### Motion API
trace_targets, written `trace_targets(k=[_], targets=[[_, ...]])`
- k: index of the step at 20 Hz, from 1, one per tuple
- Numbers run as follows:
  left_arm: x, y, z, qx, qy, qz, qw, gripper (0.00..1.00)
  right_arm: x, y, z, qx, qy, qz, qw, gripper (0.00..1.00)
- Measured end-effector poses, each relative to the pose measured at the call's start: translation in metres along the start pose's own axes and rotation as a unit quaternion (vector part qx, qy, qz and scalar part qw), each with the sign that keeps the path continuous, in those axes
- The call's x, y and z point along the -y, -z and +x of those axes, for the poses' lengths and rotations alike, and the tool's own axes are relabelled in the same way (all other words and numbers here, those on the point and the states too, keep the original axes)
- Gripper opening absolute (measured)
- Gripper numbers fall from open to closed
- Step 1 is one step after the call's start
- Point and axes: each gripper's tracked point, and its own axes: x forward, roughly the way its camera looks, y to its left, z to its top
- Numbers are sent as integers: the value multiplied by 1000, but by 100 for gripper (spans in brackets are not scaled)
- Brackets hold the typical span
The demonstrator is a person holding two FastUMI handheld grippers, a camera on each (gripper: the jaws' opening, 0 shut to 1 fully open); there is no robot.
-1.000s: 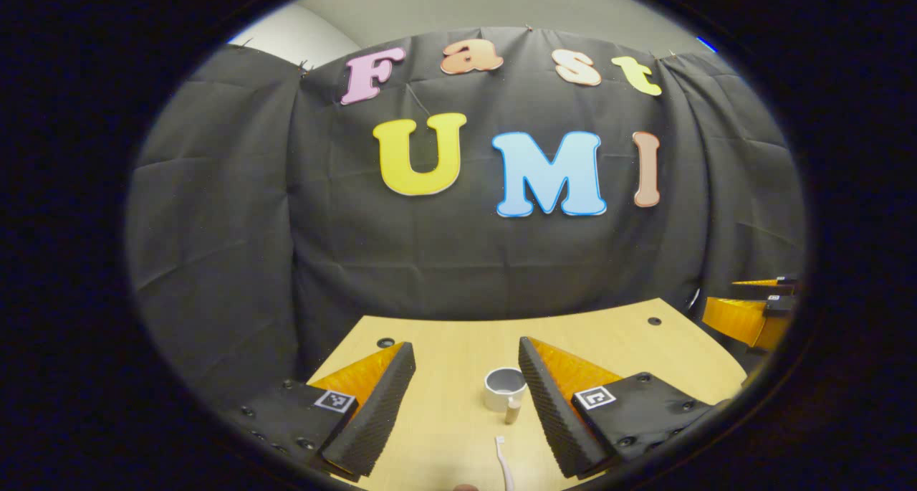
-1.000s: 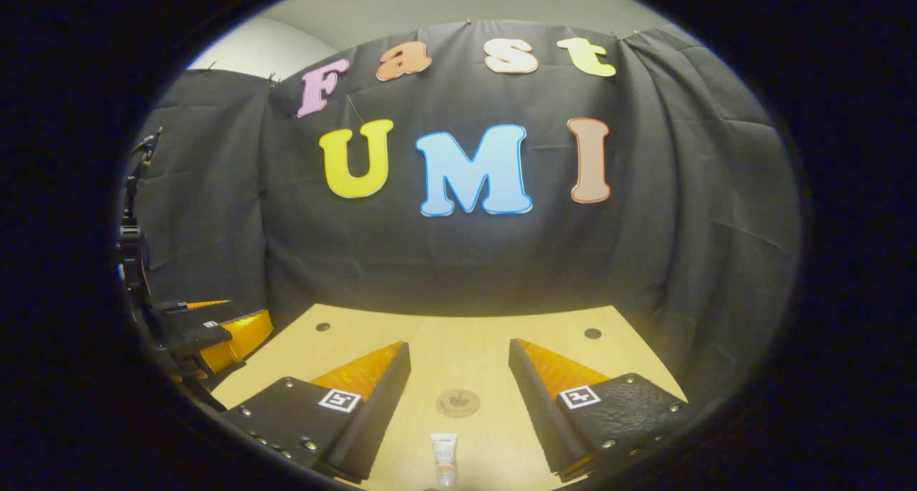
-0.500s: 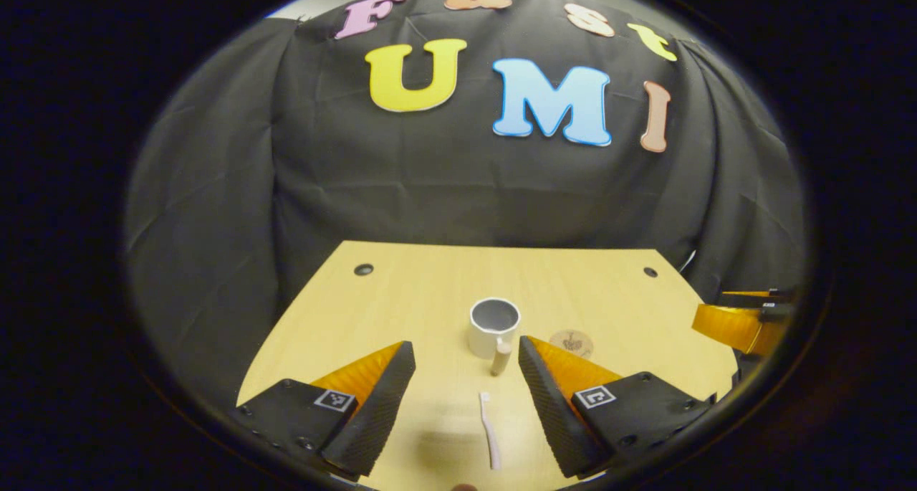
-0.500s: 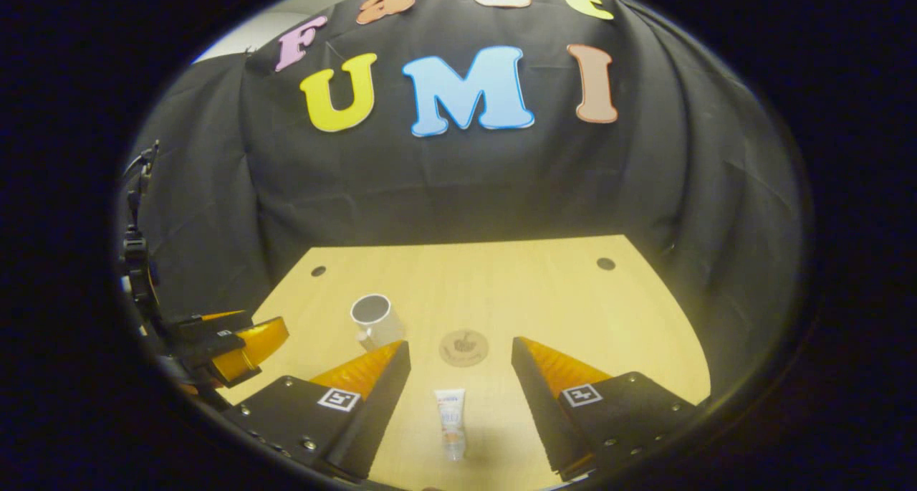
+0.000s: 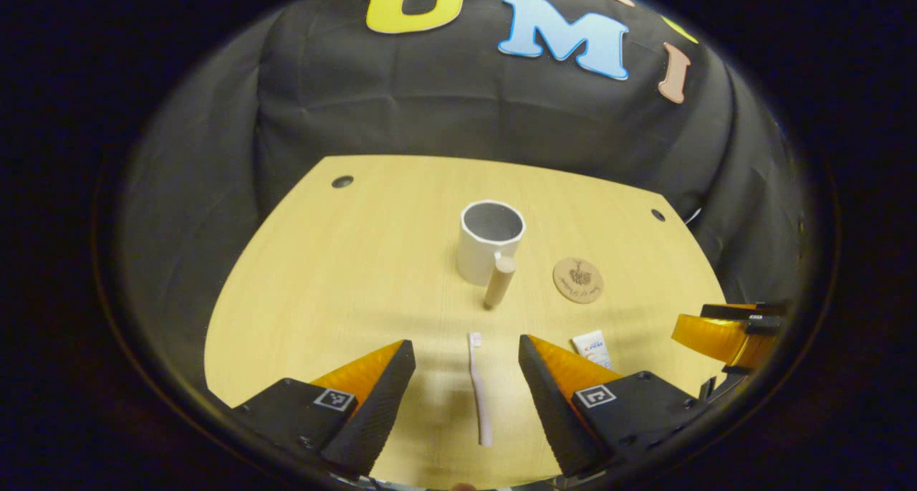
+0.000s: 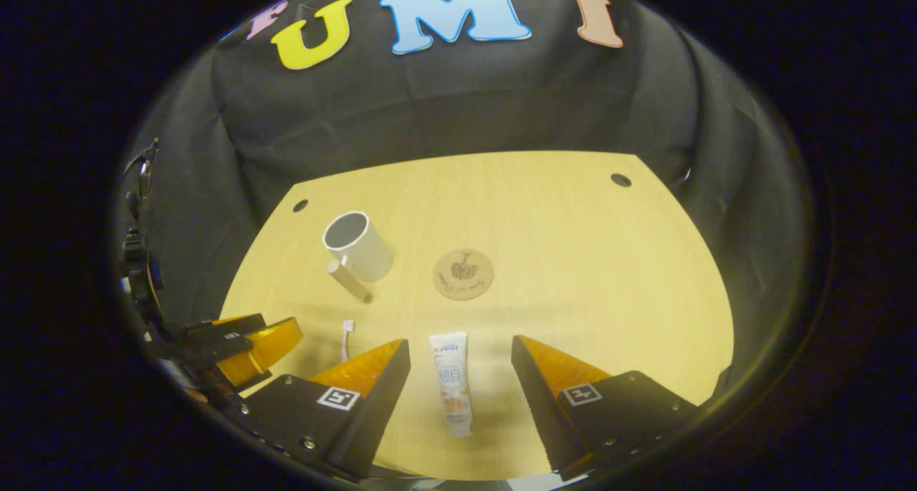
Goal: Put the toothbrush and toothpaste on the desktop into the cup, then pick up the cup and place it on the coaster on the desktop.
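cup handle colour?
Light wood tone, on the white cup; the handle shows best in the left gripper view.

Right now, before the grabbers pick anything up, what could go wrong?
1. The toothbrush is thin and lies flat on the desk, so the open left gripper might slip off it.
2. The cup is narrow with a handle sticking out; a bump while dropping things in could tip it.
3. The toothpaste is a soft tube lying flat between the right gripper fingers; squeezing too hard may squash it.
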Motion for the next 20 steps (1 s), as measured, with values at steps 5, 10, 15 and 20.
trace_targets(k=[5, 10, 15, 20], targets=[[0, 37, 30, -66, 2, 0, 998, 100, 2, 26, 26, -62, 4, 8, 998, 87], [5, 66, 47, -128, 4, -12, 992, 98, 6, 52, 48, -125, 10, 2, 992, 87], [4, 87, 59, -168, 2, 4, 986, 98, 6, 72, 63, -172, 14, -12, 985, 87], [2, 100, 70, -192, -15, 0, 981, 98, 4, 86, 74, -201, 22, -26, 979, 85]])
